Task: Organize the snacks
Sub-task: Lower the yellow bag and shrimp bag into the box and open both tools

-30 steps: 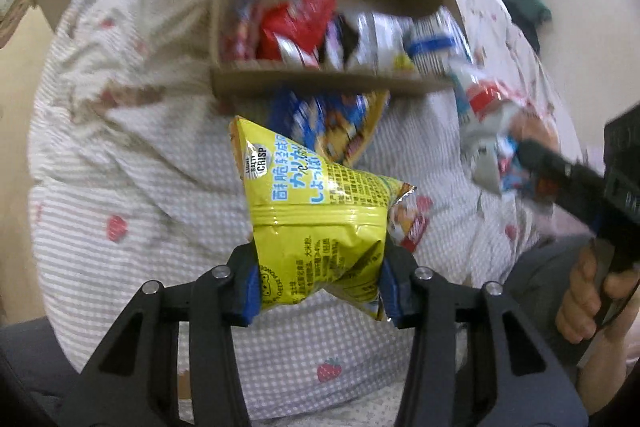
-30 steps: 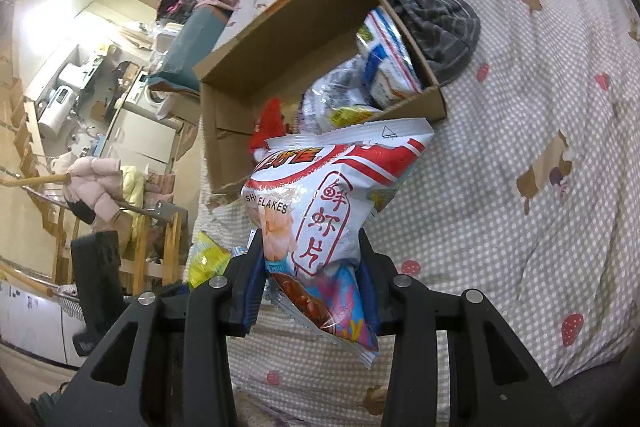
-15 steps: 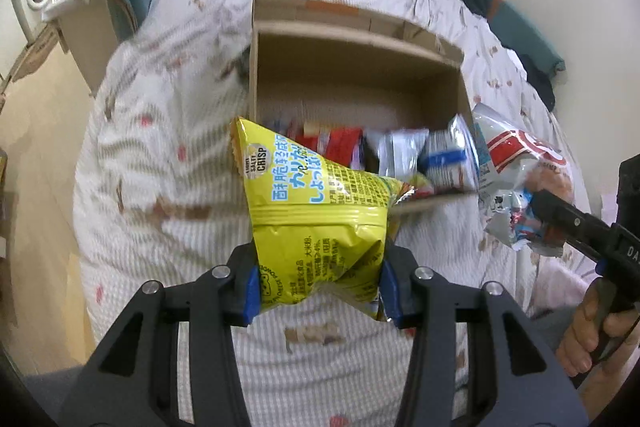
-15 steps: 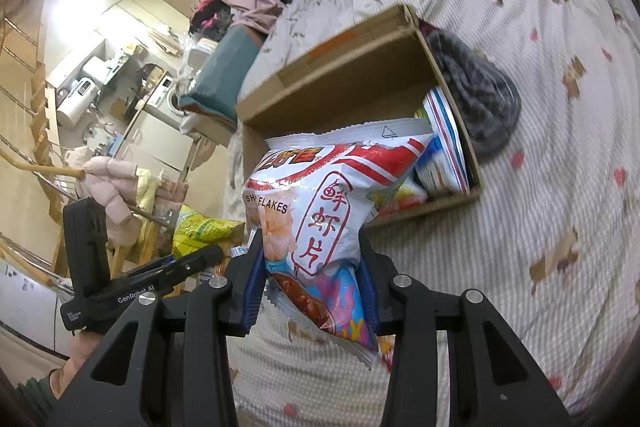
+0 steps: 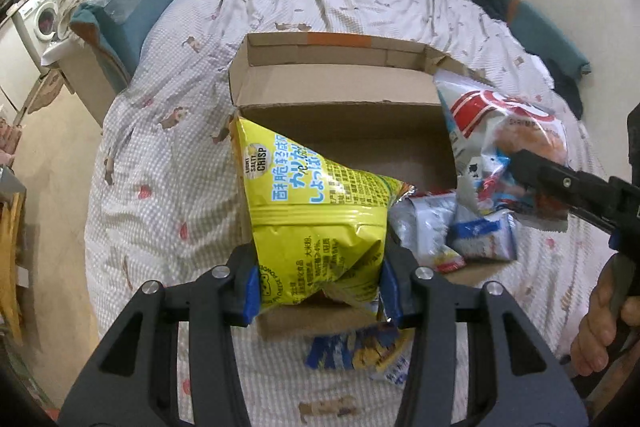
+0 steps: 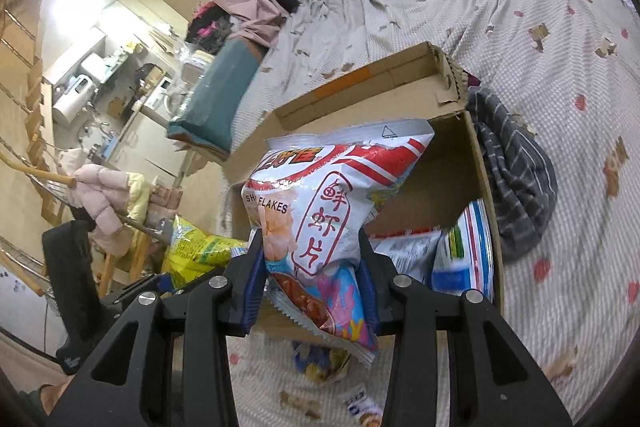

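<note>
My left gripper (image 5: pixel 318 285) is shut on a yellow crisp bag (image 5: pixel 316 203), held over the near left part of an open cardboard box (image 5: pixel 340 107) on the bed. My right gripper (image 6: pixel 310 291) is shut on a white and red shrimp flakes bag (image 6: pixel 328 199), held over the same box (image 6: pixel 448 163). In the left wrist view that bag (image 5: pixel 504 131) hangs at the box's right wall. Several snack packs (image 5: pixel 452 231) lie in the box. A blue and yellow pack (image 5: pixel 360 351) lies on the bed before the box.
The bed has a checked cover with strawberry prints (image 5: pixel 160 187). A grey striped cloth (image 6: pixel 516 179) lies right of the box. A teal cushion (image 5: pixel 128 7) is at the bed's left side. Dark clothes (image 5: pixel 532 27) lie by the wall.
Both grippers have risen and moved forward with their bags, from over the bed before the box to over the box itself. Both stay shut.
</note>
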Available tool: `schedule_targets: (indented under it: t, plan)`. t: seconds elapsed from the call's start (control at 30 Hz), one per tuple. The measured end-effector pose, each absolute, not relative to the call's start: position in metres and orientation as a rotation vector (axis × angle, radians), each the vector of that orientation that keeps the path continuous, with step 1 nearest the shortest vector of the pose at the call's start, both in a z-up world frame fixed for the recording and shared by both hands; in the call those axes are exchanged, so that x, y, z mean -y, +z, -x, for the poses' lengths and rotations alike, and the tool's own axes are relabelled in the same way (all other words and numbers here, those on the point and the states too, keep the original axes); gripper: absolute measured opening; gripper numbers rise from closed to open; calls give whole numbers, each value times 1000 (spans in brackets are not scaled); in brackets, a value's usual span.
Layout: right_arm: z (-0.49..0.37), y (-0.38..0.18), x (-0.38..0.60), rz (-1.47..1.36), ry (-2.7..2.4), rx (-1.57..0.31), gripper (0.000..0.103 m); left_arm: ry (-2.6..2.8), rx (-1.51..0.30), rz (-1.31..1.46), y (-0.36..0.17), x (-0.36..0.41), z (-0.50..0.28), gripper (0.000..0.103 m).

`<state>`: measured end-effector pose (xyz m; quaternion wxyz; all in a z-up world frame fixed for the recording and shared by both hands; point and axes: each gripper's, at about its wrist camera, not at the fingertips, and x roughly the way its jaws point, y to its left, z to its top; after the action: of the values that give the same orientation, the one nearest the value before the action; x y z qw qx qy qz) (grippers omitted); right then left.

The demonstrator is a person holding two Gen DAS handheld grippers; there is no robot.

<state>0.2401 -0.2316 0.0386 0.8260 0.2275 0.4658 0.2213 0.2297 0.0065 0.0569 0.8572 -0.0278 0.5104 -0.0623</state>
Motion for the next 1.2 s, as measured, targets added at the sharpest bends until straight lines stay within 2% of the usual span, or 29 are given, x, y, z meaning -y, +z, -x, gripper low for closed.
schedule_targets:
  t: [0.47,1.2]
  plan:
    - [-282,-34,216,-498,507,-1121,42,-114,-1108,-48,17,19,-281,44]
    - [-283,-54,208,-541,529,-1170,42,-79,-1117,-79,-13,22,-286,47]
